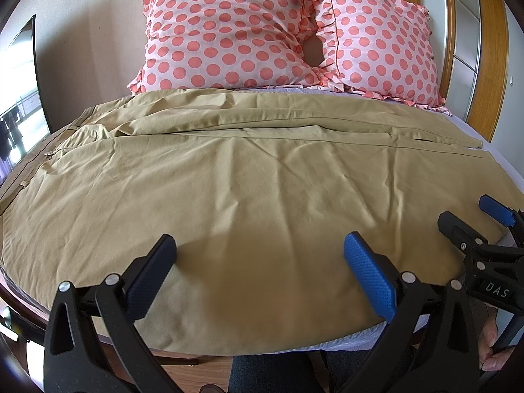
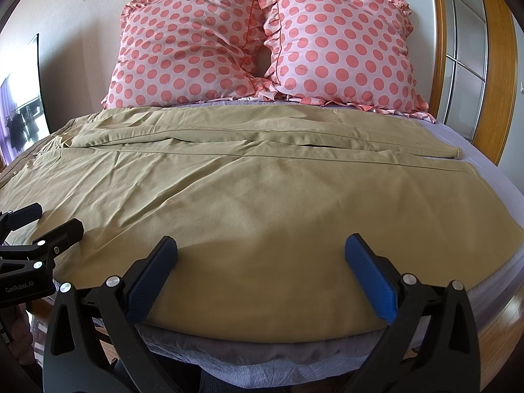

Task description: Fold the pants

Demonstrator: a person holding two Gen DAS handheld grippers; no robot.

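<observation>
Khaki pants [image 1: 249,177] lie spread flat across the bed, waistband at the left, leg hems at the right; they also show in the right wrist view [image 2: 262,190]. The far leg lies partly folded, its hem [image 2: 453,152] at the right. My left gripper [image 1: 260,255] is open and empty, hovering over the near edge of the pants. My right gripper [image 2: 262,255] is open and empty over the near edge too, further right. The right gripper shows at the right edge of the left wrist view [image 1: 471,216]; the left gripper shows at the left edge of the right wrist view [image 2: 46,217].
Two pink polka-dot pillows [image 1: 229,32] [image 2: 340,49] lean against the wall at the bed's far side. A lavender sheet [image 2: 491,170] covers the mattress. A wooden door frame [image 2: 497,65] stands at the right. A window [image 1: 16,98] is at the left.
</observation>
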